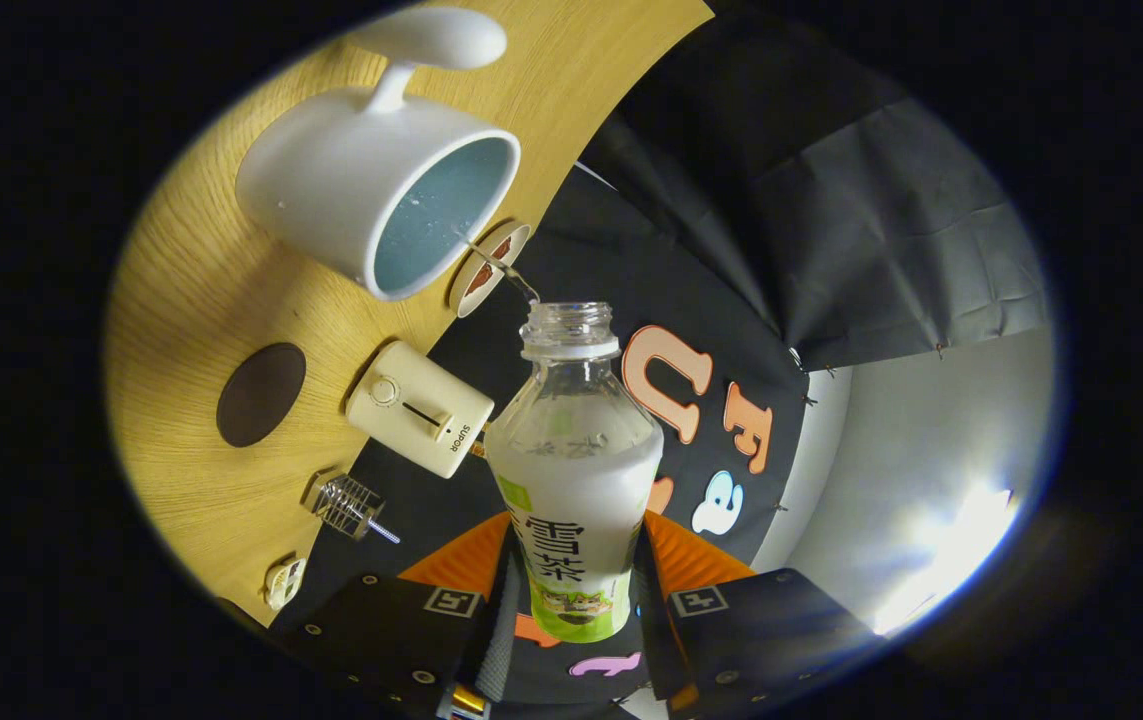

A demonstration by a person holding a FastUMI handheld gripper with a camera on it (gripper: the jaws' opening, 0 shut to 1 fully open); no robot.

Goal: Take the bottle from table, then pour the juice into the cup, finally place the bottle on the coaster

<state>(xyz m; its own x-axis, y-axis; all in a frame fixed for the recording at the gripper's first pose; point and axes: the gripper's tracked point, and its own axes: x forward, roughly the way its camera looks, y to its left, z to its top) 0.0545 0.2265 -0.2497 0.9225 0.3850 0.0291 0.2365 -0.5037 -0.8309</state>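
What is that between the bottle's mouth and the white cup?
In the gripper view, a thin stream of juice runs from the bottle, held between the fingers, into the cup.

A: Bottle (574,440): clear glossy plastic, paper-like label. Cup (371,180)?
B: Smooth glazed ceramic, slight sheen. Table (181,300): matt wood grain. Coaster (261,394): dark, matt. Small appliance (419,408): smooth cream plastic.

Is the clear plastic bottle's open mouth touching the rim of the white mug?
Apart. In the gripper view, the clear plastic bottle has its mouth short of the white mug; a thin stream crosses the gap.
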